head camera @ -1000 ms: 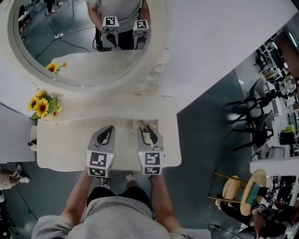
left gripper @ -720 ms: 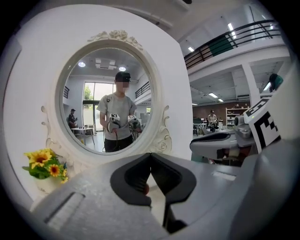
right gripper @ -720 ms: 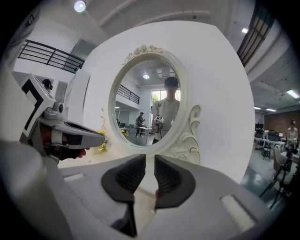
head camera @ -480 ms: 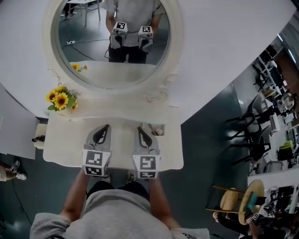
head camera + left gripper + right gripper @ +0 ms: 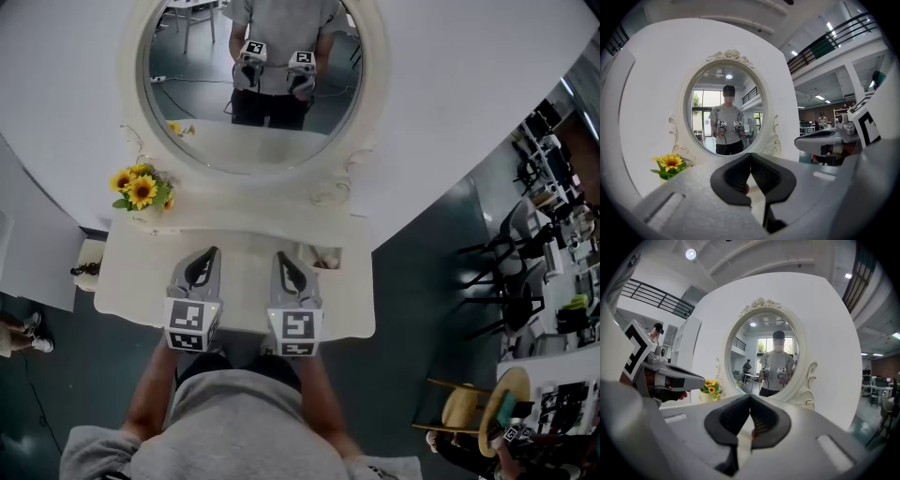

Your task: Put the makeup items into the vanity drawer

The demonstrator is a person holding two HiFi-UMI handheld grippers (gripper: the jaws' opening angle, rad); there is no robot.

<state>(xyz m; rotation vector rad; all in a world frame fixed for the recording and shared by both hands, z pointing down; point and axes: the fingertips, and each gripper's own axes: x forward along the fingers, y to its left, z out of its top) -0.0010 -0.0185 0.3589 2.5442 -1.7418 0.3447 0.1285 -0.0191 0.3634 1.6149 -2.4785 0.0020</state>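
Note:
The cream vanity table (image 5: 131, 291) stands below me, under an oval mirror (image 5: 253, 103). My left gripper (image 5: 208, 253) and right gripper (image 5: 282, 256) hover side by side over the tabletop, both pointing at the mirror. The left gripper (image 5: 750, 155) is shut, tips touching, with nothing in it. The jaws of the right gripper (image 5: 750, 398) have just closed and hold nothing. A small open compartment (image 5: 323, 255) with pale and reddish items sits just right of the right gripper. The grippers and my arms hide the table's front, so no drawer shows.
A vase of sunflowers (image 5: 141, 190) stands at the table's back left. A dark small object (image 5: 84, 270) lies on a low stand left of the table. Chairs (image 5: 506, 272) and a round stool (image 5: 469, 398) stand on the floor to the right.
The right gripper's jaws, open a second ago, are now shut. Both grippers have pulled back a little from the mirror, and more of the mirror now shows.

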